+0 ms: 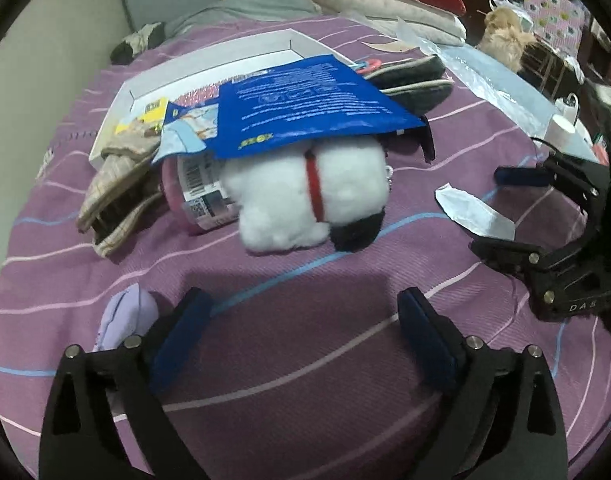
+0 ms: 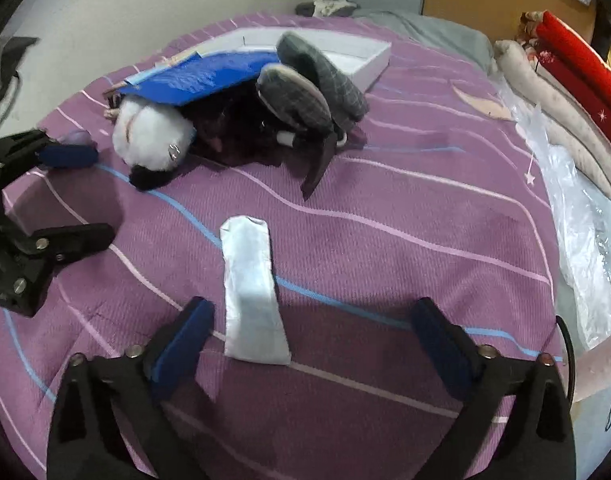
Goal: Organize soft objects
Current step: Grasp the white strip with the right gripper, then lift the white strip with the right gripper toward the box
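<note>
Left gripper point(image 1: 303, 306): jaws spread wide, nothing between the blue pads, only purple striped bedspread point(image 1: 305, 360) below. Small lilac fabric pouch point(image 1: 123, 316) lies just beside its left finger, partly hidden behind it.

Right gripper point(image 2: 312, 318): jaws apart, gripping nothing. A pale blue-white flat packet point(image 2: 251, 292) lies on the bedspread between the fingers, nearer the left one, not touched by either pad. In the left wrist view the same gripper sits at the right edge, with the packet just beside its fingers.

Ahead of the left gripper: white plush dog point(image 1: 309, 196) with red collar and black ear, lying on its side on the bedspread. A blue printed plastic bag point(image 1: 305, 108) drapes over its top. Touching the plush on its left, a pink jar point(image 1: 197, 196) with barcode label, on its side. Left of that, a pair of beige plaid slippers point(image 1: 113, 196). Behind the bag, a shallow white cardboard box point(image 1: 209, 56), open.

From the right wrist view: pair of grey plaid slippers point(image 2: 317, 84) stacked against the bag's right edge, dark fuzzy item beneath, identity unclear. Clear plastic sheeting point(image 2: 577, 232) along the bed's right edge; red folded bedding point(image 2: 577, 64) beyond it.
</note>
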The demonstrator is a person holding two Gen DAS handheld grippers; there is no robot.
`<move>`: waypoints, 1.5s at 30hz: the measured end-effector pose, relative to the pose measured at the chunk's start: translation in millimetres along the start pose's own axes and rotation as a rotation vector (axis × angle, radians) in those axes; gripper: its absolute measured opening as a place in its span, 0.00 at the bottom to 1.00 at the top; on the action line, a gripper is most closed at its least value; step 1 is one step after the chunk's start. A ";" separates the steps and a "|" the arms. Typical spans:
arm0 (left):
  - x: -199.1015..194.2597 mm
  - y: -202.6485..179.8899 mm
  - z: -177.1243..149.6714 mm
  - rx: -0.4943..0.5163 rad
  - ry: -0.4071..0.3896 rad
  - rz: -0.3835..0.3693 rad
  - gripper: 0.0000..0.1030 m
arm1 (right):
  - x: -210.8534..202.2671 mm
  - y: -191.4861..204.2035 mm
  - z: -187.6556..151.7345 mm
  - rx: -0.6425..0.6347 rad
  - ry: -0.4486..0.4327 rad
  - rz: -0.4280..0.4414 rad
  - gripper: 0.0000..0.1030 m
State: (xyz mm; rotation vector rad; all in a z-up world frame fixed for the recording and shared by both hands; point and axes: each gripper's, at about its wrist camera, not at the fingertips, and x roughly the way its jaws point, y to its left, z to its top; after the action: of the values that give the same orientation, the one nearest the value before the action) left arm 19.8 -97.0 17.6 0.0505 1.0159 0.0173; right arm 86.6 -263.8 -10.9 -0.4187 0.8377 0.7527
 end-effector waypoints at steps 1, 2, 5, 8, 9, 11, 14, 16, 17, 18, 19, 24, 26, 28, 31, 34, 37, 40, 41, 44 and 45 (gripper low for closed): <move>0.1 -0.1 0.1 0.002 0.000 0.007 0.96 | -2.6 3.1 -0.3 -0.017 -0.013 0.003 0.67; 0.2 -2.0 -0.1 0.005 -0.001 0.013 0.96 | -4.8 8.3 -0.1 -0.043 -0.021 -0.005 0.61; -0.7 -5.6 -0.6 0.017 -0.009 0.035 0.97 | -3.2 17.3 3.0 -0.102 -0.018 -0.010 0.51; 0.1 -5.0 -0.3 0.013 -0.008 0.038 0.98 | -1.9 18.5 4.8 -0.108 -0.016 0.001 0.47; 0.3 -4.9 -0.4 0.012 -0.008 0.038 0.99 | -1.0 17.4 5.4 -0.101 -0.013 0.010 0.45; 0.2 -4.6 -0.4 0.010 -0.009 0.038 0.99 | 0.4 15.6 5.9 -0.087 -0.007 0.030 0.35; 0.7 -5.2 -0.1 0.011 -0.011 0.041 0.99 | 2.4 16.5 7.6 -0.087 0.014 0.054 0.21; 1.0 -5.4 0.2 0.011 -0.011 0.041 0.99 | 0.3 23.2 8.9 -0.112 0.017 0.034 0.21; 0.7 -5.5 0.2 0.011 -0.011 0.041 0.99 | -0.6 25.4 10.0 -0.120 0.013 0.033 0.21; 0.9 -5.4 0.2 0.011 -0.011 0.041 0.99 | -3.1 27.8 10.6 -0.122 0.007 0.040 0.20; 0.6 -5.5 0.2 0.011 -0.011 0.041 0.99 | -5.9 30.0 12.7 -0.117 -0.005 0.051 0.20; 0.4 -5.7 0.1 0.011 -0.011 0.041 0.99 | -18.9 35.0 28.7 -0.076 -0.057 0.097 0.20; 0.4 -5.7 0.1 0.011 -0.011 0.041 0.99 | -20.9 35.3 35.3 -0.060 -0.069 0.115 0.20; 0.4 -5.7 0.2 0.011 -0.011 0.041 0.99 | -22.8 34.7 42.1 -0.034 -0.083 0.127 0.20; 0.3 -5.8 0.2 0.011 -0.011 0.041 0.99 | -24.2 33.8 48.0 0.004 -0.098 0.149 0.20; 0.1 -5.9 0.2 0.011 -0.010 0.041 0.99 | -25.4 34.8 51.4 0.034 -0.100 0.156 0.20; 0.1 -5.9 0.1 0.010 -0.011 0.041 0.99 | -28.3 34.7 53.9 0.065 -0.104 0.165 0.20; 0.2 -5.8 0.3 0.011 -0.011 0.040 0.99 | -31.4 34.4 54.0 0.105 -0.114 0.168 0.20; 0.1 -5.8 0.3 0.011 -0.011 0.040 0.99 | -33.8 33.7 53.5 0.124 -0.125 0.168 0.20; 0.1 -5.9 0.2 0.011 -0.012 0.039 0.99 | -40.2 30.6 50.9 0.181 -0.155 0.171 0.20; 0.2 -5.9 0.2 0.011 -0.011 0.040 0.99 | -43.0 29.4 49.6 0.204 -0.164 0.171 0.20</move>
State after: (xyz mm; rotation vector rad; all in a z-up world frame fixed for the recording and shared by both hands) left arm 20.1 -102.9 17.2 0.0808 1.0035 0.0476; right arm 71.4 -232.5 52.0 -0.1018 0.7927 0.8382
